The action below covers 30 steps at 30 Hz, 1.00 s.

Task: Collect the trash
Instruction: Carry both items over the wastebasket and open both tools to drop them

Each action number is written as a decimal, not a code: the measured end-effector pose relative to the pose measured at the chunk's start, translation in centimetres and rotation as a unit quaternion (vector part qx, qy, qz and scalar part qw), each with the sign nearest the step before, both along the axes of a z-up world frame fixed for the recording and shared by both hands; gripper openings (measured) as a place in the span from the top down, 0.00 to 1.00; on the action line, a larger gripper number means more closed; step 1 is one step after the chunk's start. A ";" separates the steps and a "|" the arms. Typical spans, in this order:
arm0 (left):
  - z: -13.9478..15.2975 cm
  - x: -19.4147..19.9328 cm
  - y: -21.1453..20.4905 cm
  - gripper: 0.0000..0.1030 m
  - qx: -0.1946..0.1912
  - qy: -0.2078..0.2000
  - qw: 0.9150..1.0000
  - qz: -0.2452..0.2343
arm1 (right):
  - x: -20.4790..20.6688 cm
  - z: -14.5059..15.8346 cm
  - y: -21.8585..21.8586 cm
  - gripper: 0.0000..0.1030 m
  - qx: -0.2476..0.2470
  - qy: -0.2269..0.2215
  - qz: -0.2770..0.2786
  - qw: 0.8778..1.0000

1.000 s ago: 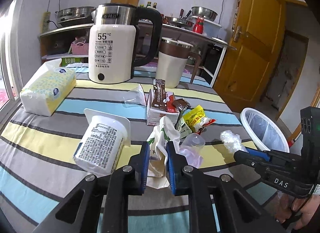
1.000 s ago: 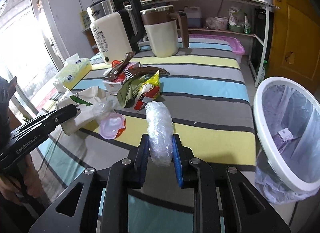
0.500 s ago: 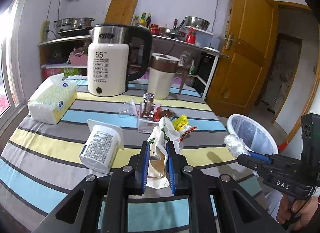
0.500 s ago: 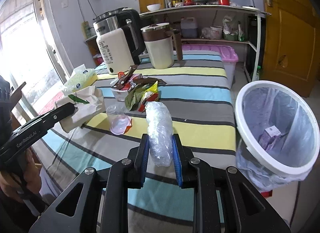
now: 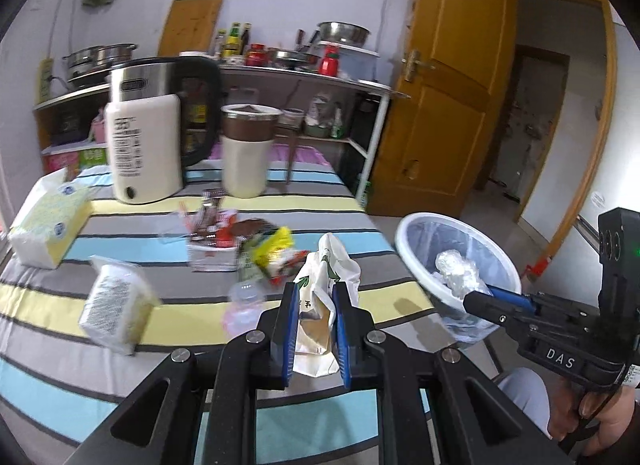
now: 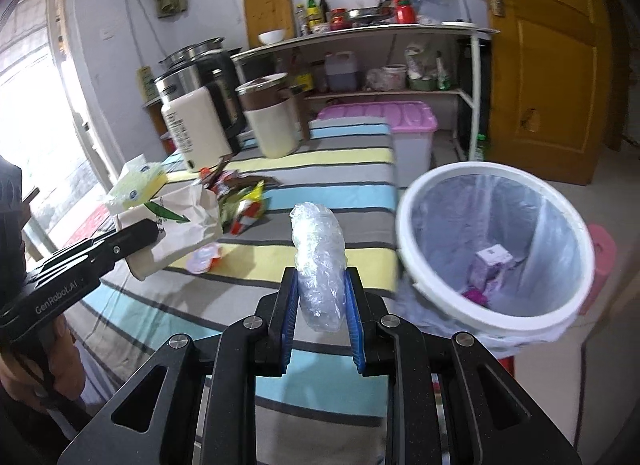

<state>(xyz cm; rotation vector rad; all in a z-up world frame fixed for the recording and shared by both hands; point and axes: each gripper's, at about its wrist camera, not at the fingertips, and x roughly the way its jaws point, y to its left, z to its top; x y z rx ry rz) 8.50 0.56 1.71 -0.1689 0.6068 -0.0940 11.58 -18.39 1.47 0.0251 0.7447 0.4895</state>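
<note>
Small kitchen, striped tablecloth (image 5: 120, 397) underfoot of both cameras. Up close, right gripper (image 6: 321, 313) clamped on a wad of clear plastic wrap (image 6: 320, 261), held just short of the white bin (image 6: 404, 233), likely lined up for the drop. Left gripper (image 5: 314, 325) pinched on a crumpled paper bag (image 5: 326, 277), lifted clear, probably queued next. Further out, snack wrappers (image 5: 272, 253), yogurt tub (image 5: 116, 313) waiting; beyond, tissue pack (image 5: 48, 221), kettle (image 5: 144, 145).

Both tongs are black frames with silver screws and blue pads; left tongs (image 5: 314, 321) read "GenRobot.AI", right tongs (image 6: 322, 321) "DAS".
</note>
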 end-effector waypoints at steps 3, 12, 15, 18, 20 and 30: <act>0.0 1.1 -1.6 0.83 -0.001 0.002 1.000 -0.020 | 0.2 0.3 -1.5 0.77 -0.003 -0.005 -0.019 1.000; 0.2 3.6 -6.0 0.83 0.001 0.001 0.997 -0.074 | 1.0 0.6 -5.6 0.77 -0.008 -0.009 -0.068 0.998; 0.3 4.4 -7.4 0.83 0.001 -0.003 0.996 -0.091 | 1.4 0.5 -6.9 0.77 -0.008 -0.008 -0.085 0.996; 0.3 5.1 -8.6 0.83 0.001 -0.003 0.995 -0.102 | 1.7 0.3 -7.9 0.77 -0.009 -0.006 -0.098 0.995; 0.2 5.8 -9.5 0.83 0.000 -0.001 0.994 -0.110 | 2.0 0.1 -8.6 0.77 -0.010 -0.004 -0.107 0.994; -0.9 8.9 -12.7 0.83 0.000 0.011 0.990 -0.144 | 3.7 -1.2 -11.2 0.77 -0.015 0.011 -0.138 0.990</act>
